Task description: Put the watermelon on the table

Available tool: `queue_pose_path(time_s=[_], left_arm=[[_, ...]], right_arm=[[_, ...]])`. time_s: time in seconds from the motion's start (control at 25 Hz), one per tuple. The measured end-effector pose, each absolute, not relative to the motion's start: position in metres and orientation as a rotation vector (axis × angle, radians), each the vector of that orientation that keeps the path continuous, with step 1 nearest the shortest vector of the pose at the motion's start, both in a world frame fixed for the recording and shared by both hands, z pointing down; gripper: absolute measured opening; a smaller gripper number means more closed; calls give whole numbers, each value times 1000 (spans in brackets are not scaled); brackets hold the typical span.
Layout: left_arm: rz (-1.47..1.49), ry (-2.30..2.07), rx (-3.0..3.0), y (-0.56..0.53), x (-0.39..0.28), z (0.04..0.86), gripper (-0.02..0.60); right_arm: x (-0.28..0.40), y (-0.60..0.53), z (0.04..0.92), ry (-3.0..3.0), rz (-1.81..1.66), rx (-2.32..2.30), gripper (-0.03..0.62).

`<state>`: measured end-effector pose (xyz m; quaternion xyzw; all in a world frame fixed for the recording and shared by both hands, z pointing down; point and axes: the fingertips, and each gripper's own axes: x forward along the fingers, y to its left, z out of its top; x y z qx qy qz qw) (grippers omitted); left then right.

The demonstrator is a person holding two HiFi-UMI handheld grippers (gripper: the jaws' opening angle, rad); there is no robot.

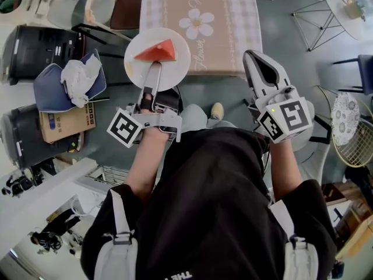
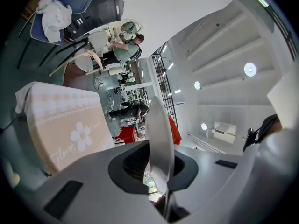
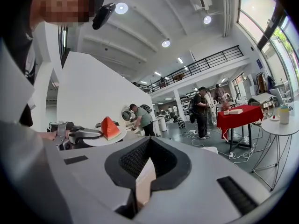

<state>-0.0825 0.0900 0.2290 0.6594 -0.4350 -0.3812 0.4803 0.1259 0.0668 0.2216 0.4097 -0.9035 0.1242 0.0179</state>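
A red wedge of watermelon (image 1: 157, 52) lies on a round white plate (image 1: 175, 69). My left gripper (image 1: 155, 70) is shut on the plate's near rim and holds it level over the near left corner of the table (image 1: 227, 16), which has a beige checked cloth with a flower print. In the left gripper view the plate (image 2: 161, 143) stands edge-on between the jaws of the left gripper (image 2: 156, 146), with the watermelon (image 2: 174, 130) behind it. My right gripper (image 1: 250, 55) hovers by the table's near right corner, shut and empty. The right gripper view shows the right gripper (image 3: 150, 141), the watermelon (image 3: 110, 127) and the plate (image 3: 103, 139) at its left.
A chair with a blue cushion and white cloth (image 1: 70, 80), a cardboard box (image 1: 64, 121) and black bins (image 1: 35, 48) stand left of the table. A wooden chair (image 1: 111, 7) is at its far left. A round white table (image 1: 344, 4) and wire chairs (image 1: 352, 133) stand right. People stand in the background.
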Motion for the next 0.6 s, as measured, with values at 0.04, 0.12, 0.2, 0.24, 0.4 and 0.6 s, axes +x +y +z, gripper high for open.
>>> queue_pose_path(time_s=[0.04, 0.12, 0.2, 0.24, 0.4, 0.6], left_arm=[[-926, -1066, 1612, 90, -82, 228, 37], [-922, -1072, 1617, 91, -82, 227, 37], [-921, -1072, 1621, 89, -80, 226, 37], [-920, -1070, 1622, 88, -79, 225, 37], [-914, -1066, 1630, 85, -74, 223, 37], [-909, -1052, 1631, 85, -69, 223, 37]], right_arm=[[126, 66, 221, -2810, 385, 1272, 14], [127, 64, 218, -2818, 379, 1271, 14], [127, 61, 215, -2823, 367, 1273, 14], [128, 60, 214, -2826, 363, 1274, 14], [135, 58, 210, -2828, 357, 1285, 14], [142, 57, 212, -2818, 364, 1304, 14]])
